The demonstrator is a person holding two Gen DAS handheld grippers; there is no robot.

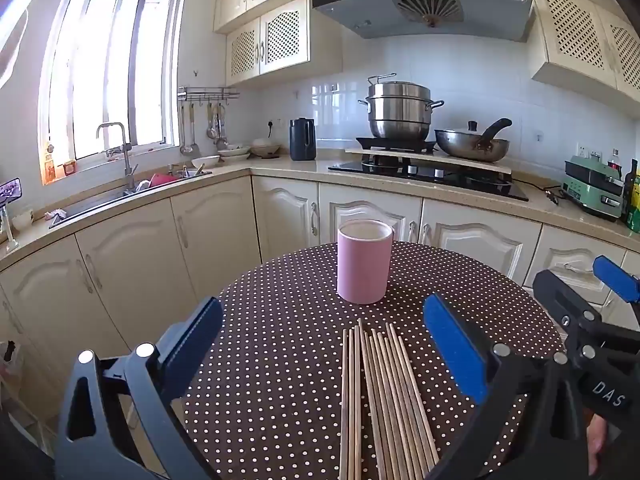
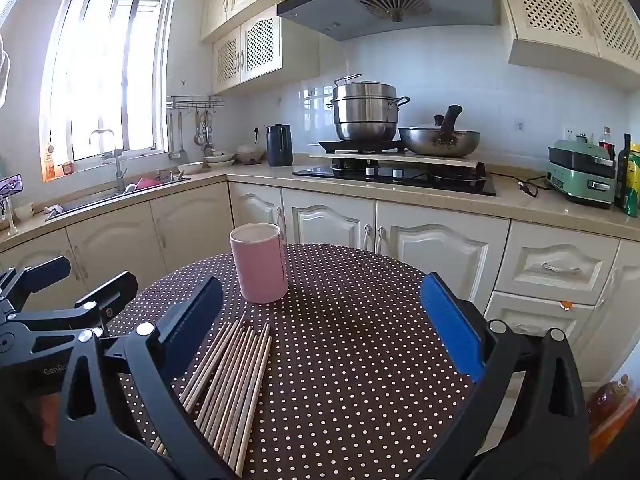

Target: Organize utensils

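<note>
I have both claws spread as wide as they go, and neither holds or touches anything. My left claw point(image 1: 322, 344) hangs over the near part of the table point(image 1: 280, 360), its blue pads well apart; my right claw point(image 2: 322, 320) hangs beside it, also gaping, with bare dotted cloth between its fingers.

The chopsticks point(image 1: 380, 400) are plain pale wood, a loose bundle lying flat on the brown, white-dotted cloth, side by side with their far tips fanned a little. Seen from the left wrist, they lie straight ahead between the two fingers, below the pads, running away from me. Seen from the right wrist, the same bundle point(image 2: 228, 380) lies off to the left, partly under the left finger, slanting toward the cup.

The cup point(image 1: 363, 262) is pink, a plain upright cylinder, open at the top, nothing showing in it. It stands beyond the chopstick tips, apart from them, dead ahead of the left claw and ahead-left of the right one point(image 2: 259, 264).
</note>
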